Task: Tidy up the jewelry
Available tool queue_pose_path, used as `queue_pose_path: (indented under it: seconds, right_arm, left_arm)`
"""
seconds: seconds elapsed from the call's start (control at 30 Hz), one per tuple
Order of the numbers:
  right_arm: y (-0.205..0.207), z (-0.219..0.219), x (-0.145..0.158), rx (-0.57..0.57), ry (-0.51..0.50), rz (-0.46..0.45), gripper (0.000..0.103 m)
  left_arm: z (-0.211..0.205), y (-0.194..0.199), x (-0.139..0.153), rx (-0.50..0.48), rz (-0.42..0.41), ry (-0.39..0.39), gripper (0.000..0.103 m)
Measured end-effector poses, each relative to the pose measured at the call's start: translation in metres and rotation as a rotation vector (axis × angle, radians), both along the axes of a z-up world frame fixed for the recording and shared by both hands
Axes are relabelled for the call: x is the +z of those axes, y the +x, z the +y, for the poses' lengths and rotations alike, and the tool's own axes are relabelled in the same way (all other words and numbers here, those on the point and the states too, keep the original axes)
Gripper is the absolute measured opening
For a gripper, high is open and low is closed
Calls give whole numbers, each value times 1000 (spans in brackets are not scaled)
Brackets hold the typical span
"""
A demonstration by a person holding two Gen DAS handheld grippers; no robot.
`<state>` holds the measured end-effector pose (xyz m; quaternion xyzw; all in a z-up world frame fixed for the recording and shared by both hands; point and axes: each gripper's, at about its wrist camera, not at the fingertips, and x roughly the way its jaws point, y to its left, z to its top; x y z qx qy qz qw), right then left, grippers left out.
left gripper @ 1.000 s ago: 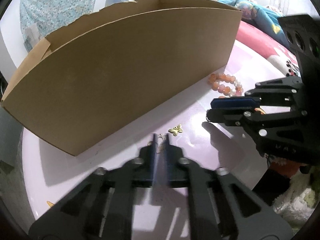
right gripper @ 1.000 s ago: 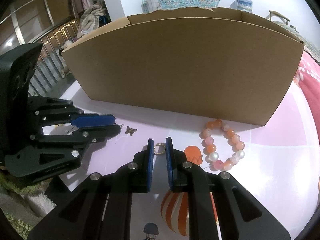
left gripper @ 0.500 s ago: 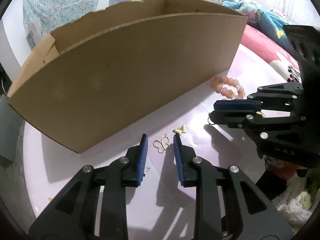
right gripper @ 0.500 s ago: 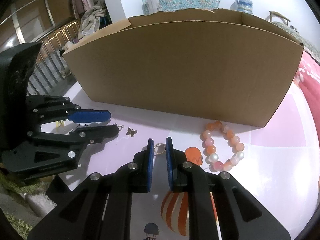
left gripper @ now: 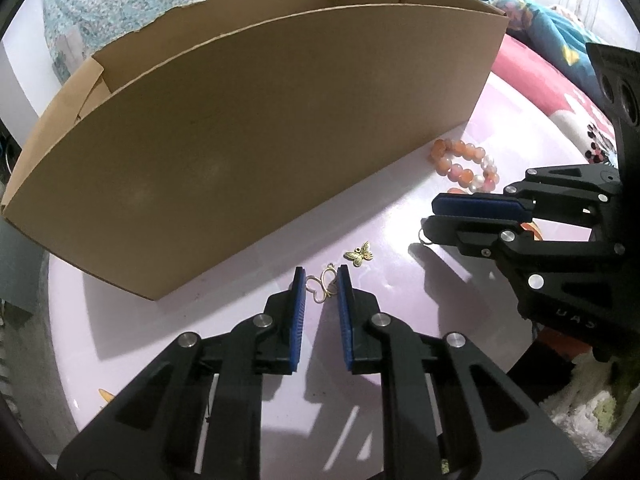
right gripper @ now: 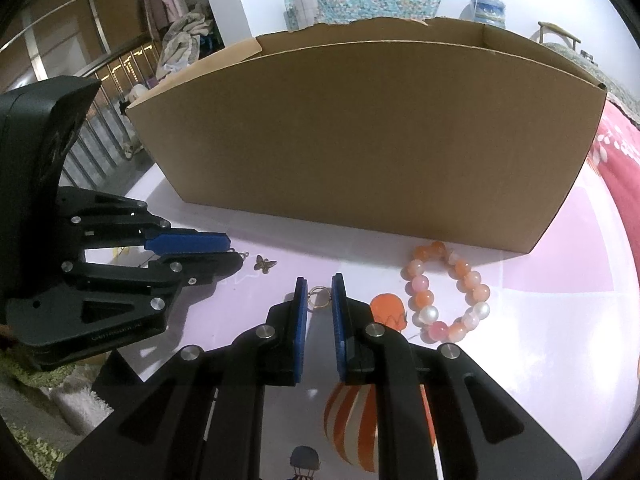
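In the left wrist view my left gripper (left gripper: 321, 280) is open, its blue pads on either side of a gold wire butterfly charm (left gripper: 321, 285) on the pink table. A small brass butterfly charm (left gripper: 359, 255) lies just beyond it. In the right wrist view my right gripper (right gripper: 320, 294) has its pads close around a thin gold ring (right gripper: 319, 297) that rests on the table; whether they touch it I cannot tell. An orange and pink bead bracelet (right gripper: 448, 292) lies to its right. A large open cardboard box (right gripper: 372, 128) stands behind.
The round pink table (left gripper: 224, 332) carries printed balloon pictures (right gripper: 360, 424). The cardboard box wall (left gripper: 248, 140) blocks the far side. A pink and blue bed (left gripper: 540, 60) lies to the right. A railing and hanging clothes (right gripper: 172, 36) stand at the far left.
My left gripper has opened, released the gold wire butterfly charm onto the table and drawn back a little. My right gripper has opened slightly around the ring.
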<state>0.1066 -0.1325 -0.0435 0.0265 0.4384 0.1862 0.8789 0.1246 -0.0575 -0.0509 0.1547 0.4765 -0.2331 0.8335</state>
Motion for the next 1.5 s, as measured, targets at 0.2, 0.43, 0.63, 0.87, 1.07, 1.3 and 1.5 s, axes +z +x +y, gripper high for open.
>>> queue_pose_path:
  seconds: [0.2,0.43,0.63,0.87,1.07,1.3,1.5]
  right_arm:
    - [-1,-2,0,-2,2,-2,12]
    - [-2,-2,1,-5,3,-7,12]
    - [-4,-2,3,-7,5,-14,12]
    - [-9,-3,10,-5,9,-34,12]
    - [-16,-5,35,7,15,-89,12]
    - [-19,-11,93,26,49,-214,12]
    - [30,-20,131,87,46,-276,12]
  left_arm:
    - [-2,-3,4,-9,-11,-3,10]
    - [4,-7,0,-27,-32,-4,10]
    - [9,-12,-1,-38,-48,-17,10]
    - [17,-23,19,-35,-91,-60,10]
    - [29,-34,58,-53,-158,-121,10]
    - [35,-34,121,-94,-272,-227,10]
    - [24,20,136,-108,-252,-229,10]
